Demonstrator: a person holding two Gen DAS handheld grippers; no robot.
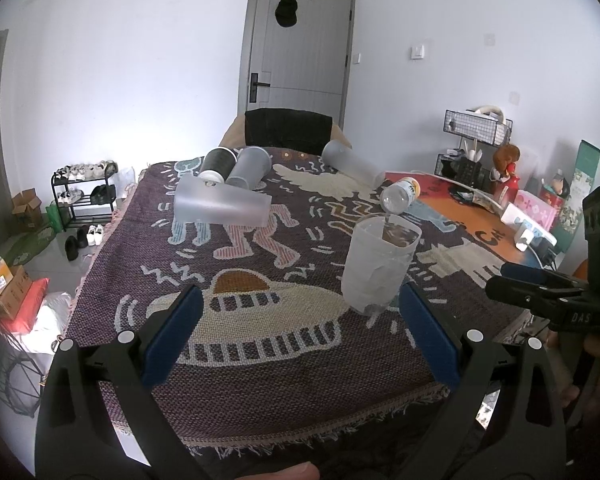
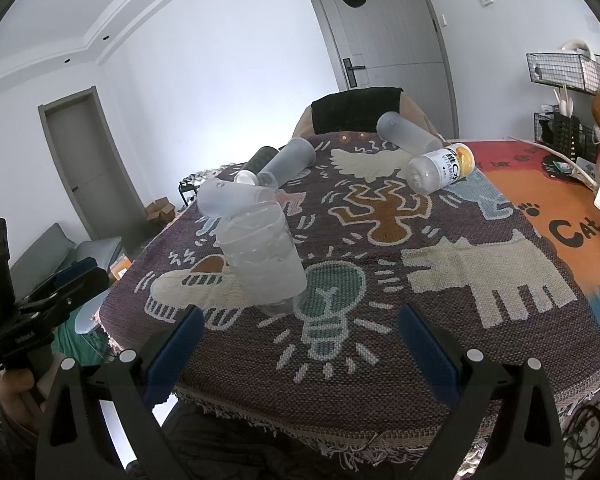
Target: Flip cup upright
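A frosted plastic cup (image 1: 376, 268) stands upright on the patterned cloth, mouth up; it also shows in the right wrist view (image 2: 262, 256). My left gripper (image 1: 300, 332) is open and empty, just in front of the cup, its right finger close to the cup's base. My right gripper (image 2: 300, 344) is open and empty, a little in front and to the right of the cup. A second frosted cup (image 1: 220, 204) lies on its side further back; it shows behind the upright cup in the right wrist view (image 2: 228, 200).
Further back lie a grey cup (image 1: 248, 168), a dark cup (image 1: 216, 164), another frosted cup (image 1: 352, 162) and a plastic bottle (image 1: 400, 196). A patterned cloth (image 1: 260, 360) covers the table. Boxes, a wire rack and a doll (image 1: 508, 164) crowd the right side.
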